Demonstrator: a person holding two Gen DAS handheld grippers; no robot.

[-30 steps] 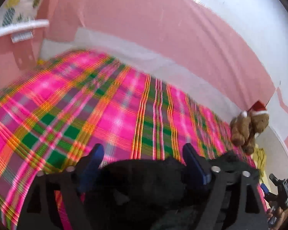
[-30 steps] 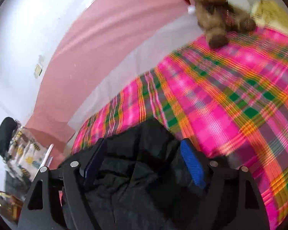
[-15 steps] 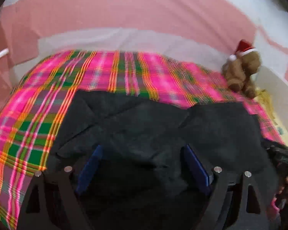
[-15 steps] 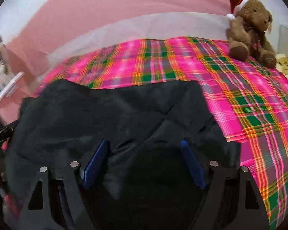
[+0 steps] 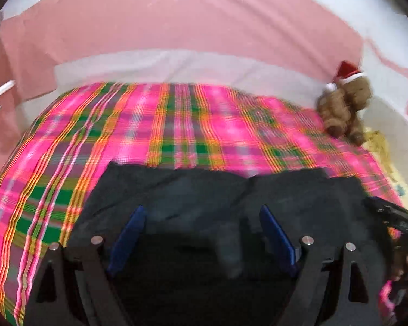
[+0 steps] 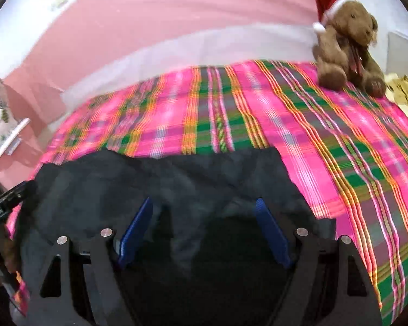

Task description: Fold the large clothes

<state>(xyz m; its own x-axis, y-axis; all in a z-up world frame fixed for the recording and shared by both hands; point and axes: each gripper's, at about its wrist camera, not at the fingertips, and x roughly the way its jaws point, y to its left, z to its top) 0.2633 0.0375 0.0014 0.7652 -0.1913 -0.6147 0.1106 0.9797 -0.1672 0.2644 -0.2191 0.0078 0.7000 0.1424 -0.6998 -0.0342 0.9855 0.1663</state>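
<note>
A black garment (image 5: 209, 198) lies spread across the near part of a bed covered in a pink, green and orange plaid sheet (image 5: 176, 125), its far edge running roughly straight across the cloth in both wrist views. The left gripper (image 5: 201, 233) and right gripper (image 6: 204, 228) sit side by side over the garment's near portion, blue pads set wide apart; dark fabric fills the gap between each pair, but whether either tool actually has hold of it cannot be told. The step in hand appears to be laying the piece out flat ahead of a first fold. The next move likely calls for finding a clean edge or corner on each side and lifting both evenly, so the fabric does not bunch. A brown teddy bear (image 6: 348, 40) in a red Santa hat sits at the far right corner of the bed, well apart from the garment, against a pink wall (image 5: 176, 21). Motion blur softens the plaid, and the garment's near edge, its type and any sleeves are hidden beneath the tools.
</note>
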